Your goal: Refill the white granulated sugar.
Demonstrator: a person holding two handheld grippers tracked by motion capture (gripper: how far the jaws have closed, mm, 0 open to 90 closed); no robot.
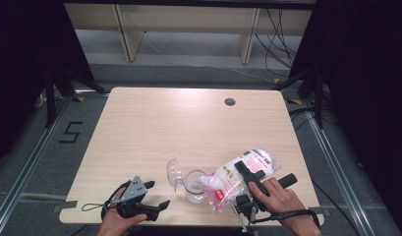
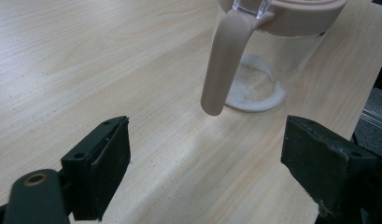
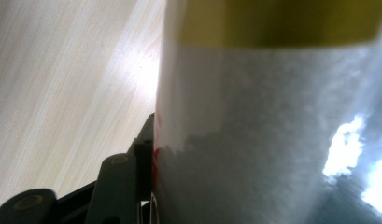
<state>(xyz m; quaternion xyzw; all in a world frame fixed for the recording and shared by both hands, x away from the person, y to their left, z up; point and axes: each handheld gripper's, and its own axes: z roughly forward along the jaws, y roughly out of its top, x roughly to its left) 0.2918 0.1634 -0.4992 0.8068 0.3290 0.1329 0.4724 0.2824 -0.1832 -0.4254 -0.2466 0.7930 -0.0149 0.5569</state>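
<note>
My right gripper point(image 1: 249, 178) clamps the bag point(image 1: 240, 178), tilted lengthwise, mouth pointing down-left into the jar point(image 1: 194, 186); my left gripper point(image 1: 157, 195) rests wide open.

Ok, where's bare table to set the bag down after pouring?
The far half of the table, up to the grommet hole, is bare, as is the left side. The near edge is crowded: jar, bag, both tongs.
</note>
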